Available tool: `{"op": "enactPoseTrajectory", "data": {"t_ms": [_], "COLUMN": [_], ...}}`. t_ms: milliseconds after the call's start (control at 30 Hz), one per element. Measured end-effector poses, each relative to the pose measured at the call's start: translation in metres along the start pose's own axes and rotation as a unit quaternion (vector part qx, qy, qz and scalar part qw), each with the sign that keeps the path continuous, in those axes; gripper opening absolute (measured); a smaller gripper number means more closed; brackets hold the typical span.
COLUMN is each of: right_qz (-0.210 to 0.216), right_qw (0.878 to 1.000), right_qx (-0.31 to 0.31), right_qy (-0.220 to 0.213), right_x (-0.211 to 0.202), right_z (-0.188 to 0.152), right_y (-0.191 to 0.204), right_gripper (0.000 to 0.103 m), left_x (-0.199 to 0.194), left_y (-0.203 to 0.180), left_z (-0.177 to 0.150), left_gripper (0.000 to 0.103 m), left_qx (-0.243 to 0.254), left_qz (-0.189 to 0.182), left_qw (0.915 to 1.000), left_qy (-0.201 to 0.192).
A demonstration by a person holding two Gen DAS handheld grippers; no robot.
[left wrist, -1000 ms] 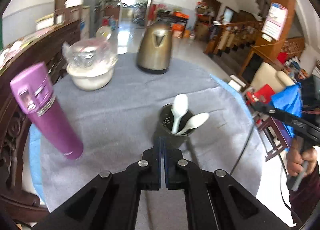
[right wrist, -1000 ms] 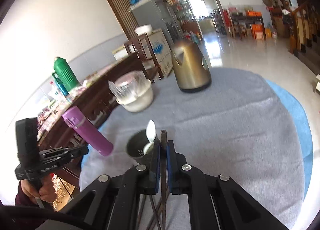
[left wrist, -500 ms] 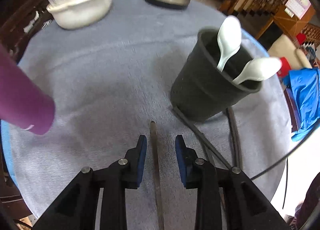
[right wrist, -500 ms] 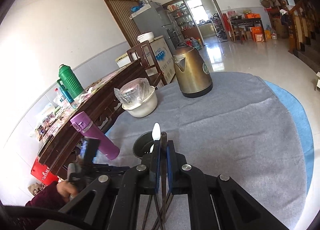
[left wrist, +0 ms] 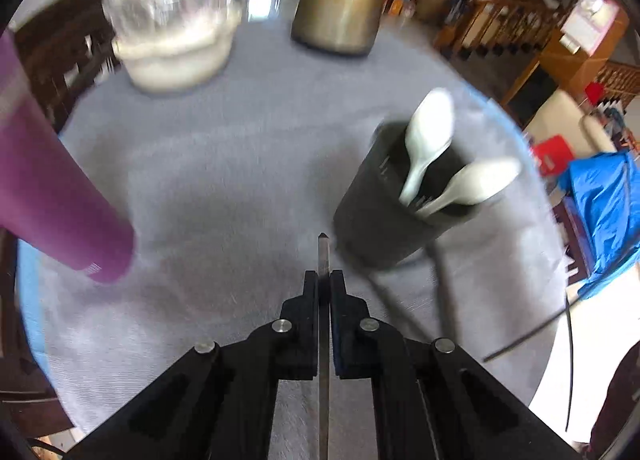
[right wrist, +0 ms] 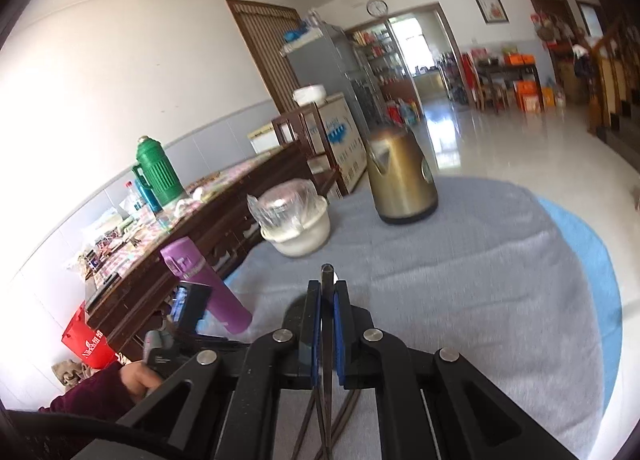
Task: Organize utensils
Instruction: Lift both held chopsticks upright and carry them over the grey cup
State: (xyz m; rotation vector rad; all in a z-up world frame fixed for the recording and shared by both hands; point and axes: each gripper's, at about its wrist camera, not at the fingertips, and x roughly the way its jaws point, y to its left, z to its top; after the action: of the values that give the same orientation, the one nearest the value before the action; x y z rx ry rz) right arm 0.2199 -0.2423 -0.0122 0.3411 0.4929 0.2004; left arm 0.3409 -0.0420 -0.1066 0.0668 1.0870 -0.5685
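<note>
Black pads of the left gripper (left wrist: 324, 280) clamp one chopstick (left wrist: 323, 256) just beside the black cup (left wrist: 376, 220), so lift it tip-up before tilting it over the rim, clear of the white spoons (left wrist: 426, 140).

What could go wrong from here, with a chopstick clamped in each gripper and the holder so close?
The left gripper pinches its chopstick near one end, so it may pivot or slip. The black holder, already leaning with two white spoons, sits right beside that tip; a nudge could topple it. More chopsticks lie loose against its base.
</note>
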Motion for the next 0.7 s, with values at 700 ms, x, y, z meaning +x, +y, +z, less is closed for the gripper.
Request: {"op": "enactPoseTrajectory", "data": {"t_ms": [700], "right_qz": [-0.016], "right_qw": [0.984], "right_qx": [0.0], "right_qy": [-0.18], "right_x": [0.015], "right_z": [0.065], "right_y": [0.049], "right_gripper": [0.006], "left_x": [-0.203], "left_y": [-0.042], "left_z": [0.067], "left_gripper": [0.005], "left_qx": [0.019], "left_qz": [-0.039], "left_qw": [0.9564], "left_qy": [-0.289]}}
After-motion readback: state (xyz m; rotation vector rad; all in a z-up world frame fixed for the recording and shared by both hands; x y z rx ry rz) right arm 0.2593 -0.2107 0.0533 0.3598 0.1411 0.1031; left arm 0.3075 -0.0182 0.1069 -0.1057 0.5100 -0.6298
